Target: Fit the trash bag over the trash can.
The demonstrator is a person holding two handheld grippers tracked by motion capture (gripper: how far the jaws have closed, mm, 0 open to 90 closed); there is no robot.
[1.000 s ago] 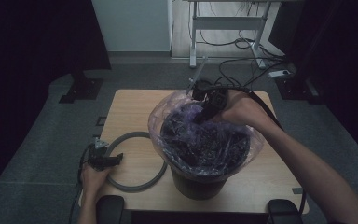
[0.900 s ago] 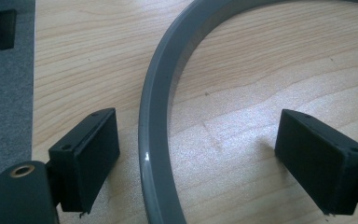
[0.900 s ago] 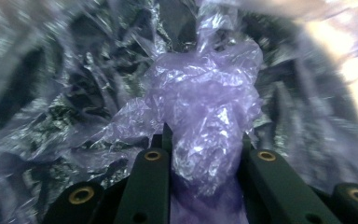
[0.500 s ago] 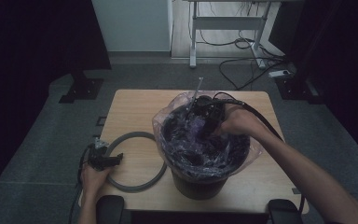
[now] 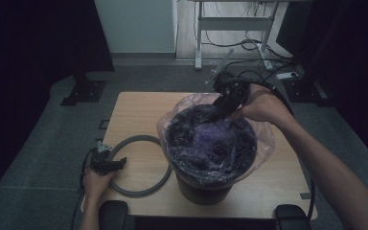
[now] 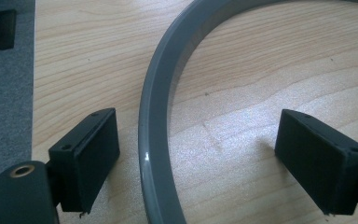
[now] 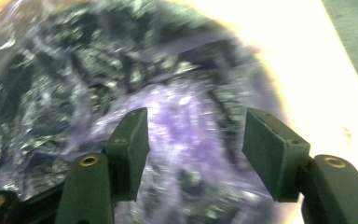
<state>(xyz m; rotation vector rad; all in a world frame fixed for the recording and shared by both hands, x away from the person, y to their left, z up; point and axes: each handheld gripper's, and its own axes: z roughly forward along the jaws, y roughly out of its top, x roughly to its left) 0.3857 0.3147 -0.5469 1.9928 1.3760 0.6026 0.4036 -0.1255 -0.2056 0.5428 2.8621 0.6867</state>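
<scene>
High view: our right gripper [image 5: 219,109], jaws just parted with nothing between them, has pulled back to the bin's [image 5: 211,179] far rim, leaving the bag [image 5: 206,143] pushed in.

Left gripper view: jaws apart, straddling the ring [image 6: 154,140].

Right gripper view: the jaws stand apart above the bag.

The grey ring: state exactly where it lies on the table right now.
In the high view the grey ring lies flat at the table's front left, beside the lined bin; the left gripper's open jaws straddle its rim.

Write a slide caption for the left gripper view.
Open left gripper straddles the grey ring lying flat on the wooden table, pads clear of it.
</scene>
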